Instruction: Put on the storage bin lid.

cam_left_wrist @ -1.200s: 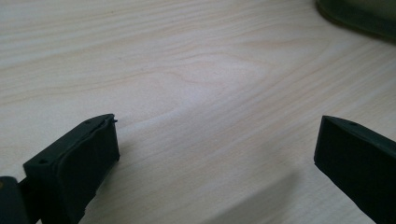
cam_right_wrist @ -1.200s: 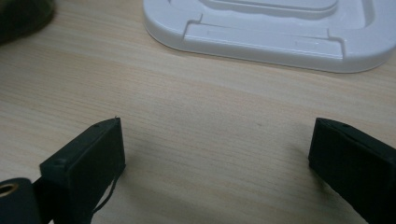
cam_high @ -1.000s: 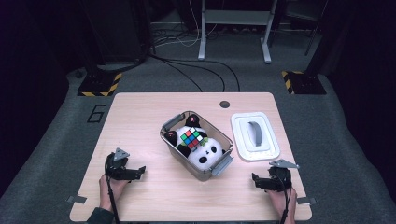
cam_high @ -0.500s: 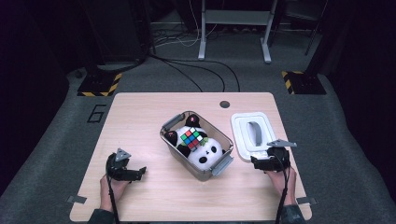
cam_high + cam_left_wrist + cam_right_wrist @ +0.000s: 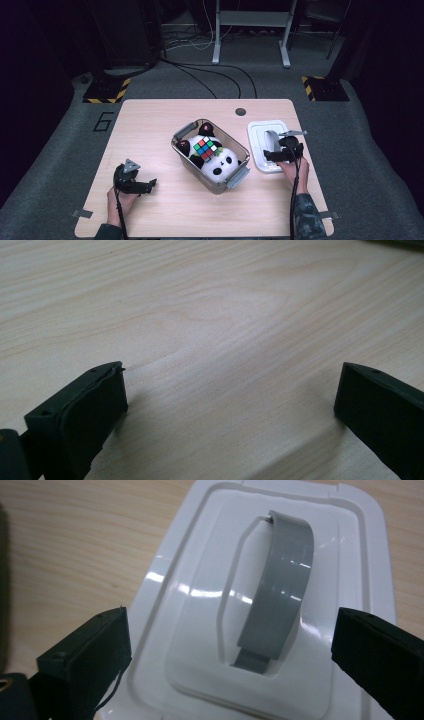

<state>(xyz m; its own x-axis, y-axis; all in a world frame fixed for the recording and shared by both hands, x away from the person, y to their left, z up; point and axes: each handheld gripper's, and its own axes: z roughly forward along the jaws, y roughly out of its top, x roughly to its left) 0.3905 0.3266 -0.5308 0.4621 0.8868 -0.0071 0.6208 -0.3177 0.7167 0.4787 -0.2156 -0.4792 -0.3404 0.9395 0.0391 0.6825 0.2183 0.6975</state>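
A clear plastic bin (image 5: 177, 145) stands in the middle of the wooden table, holding a panda plush (image 5: 223, 163) with a colourful puzzle cube (image 5: 206, 148) on top. To its right lies a white lid (image 5: 260, 131) (image 5: 200, 565) with a grey handle (image 5: 272, 140) (image 5: 280, 580). My right gripper (image 5: 282, 147) (image 5: 230, 630) hovers over the lid's near end, open. Its jaws have just been opening wider, and the handle lies below the gap, untouched. My left gripper (image 5: 145, 185) (image 5: 232, 375) rests open on bare wood at the front left, holding nothing.
A round cable hole (image 5: 240, 111) sits at the table's far edge. Bare wood lies between the left gripper and the bin. The bin's grey latch (image 5: 239, 176) sticks out toward the front. Floor cables and a metal stand lie beyond the table.
My right gripper has moved away from the table's front right corner, forward and a little up, to over the white lid. The left gripper has stayed put.
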